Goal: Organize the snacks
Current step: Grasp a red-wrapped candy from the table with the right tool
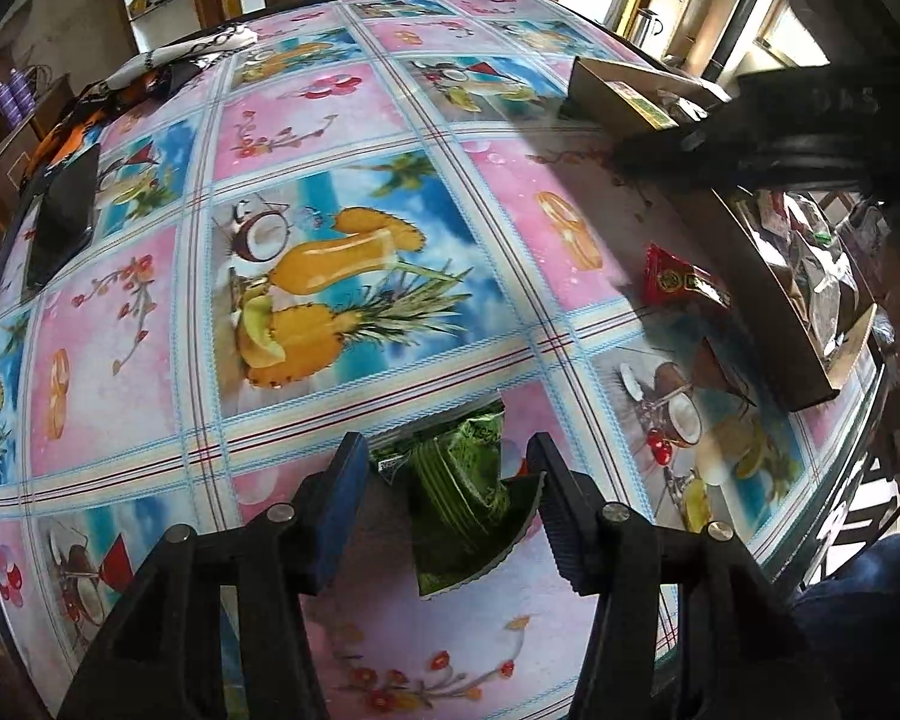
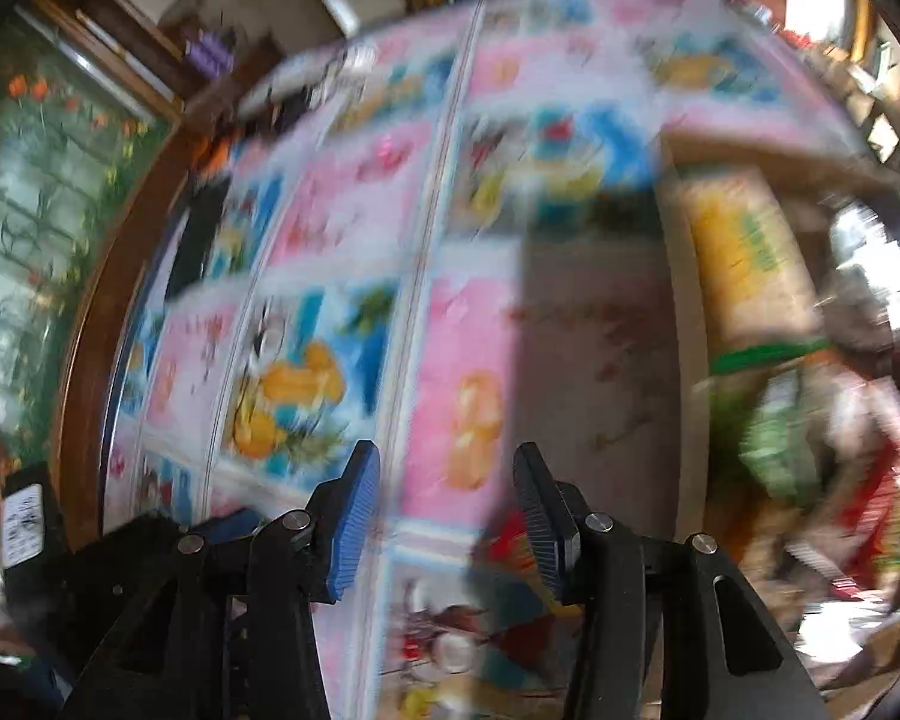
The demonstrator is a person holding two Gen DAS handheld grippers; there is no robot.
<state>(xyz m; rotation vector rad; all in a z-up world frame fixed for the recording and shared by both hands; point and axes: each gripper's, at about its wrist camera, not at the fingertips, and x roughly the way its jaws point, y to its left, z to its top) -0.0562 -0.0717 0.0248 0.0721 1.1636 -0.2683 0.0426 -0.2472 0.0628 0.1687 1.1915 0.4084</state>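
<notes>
1. Left gripper point(image 1: 450, 501) part open, straddling a crinkled green foil snack packet point(image 1: 462, 498) lying on the counter point(image 1: 342, 120); pads not visibly pressing it.
2. Right gripper point(image 2: 450, 525) part open, empty, above the fruit-print cloth.
3. Red snack packet point(image 1: 684, 285) just beside the long brown cardboard box point(image 1: 774, 324) holding more packets.

A fruit-print table point(image 1: 342, 312) carries a red packet point(image 1: 681, 282), cardboard box point(image 1: 768, 324), green packet point(image 1: 462, 480) and black tray point(image 1: 63, 222).
</notes>
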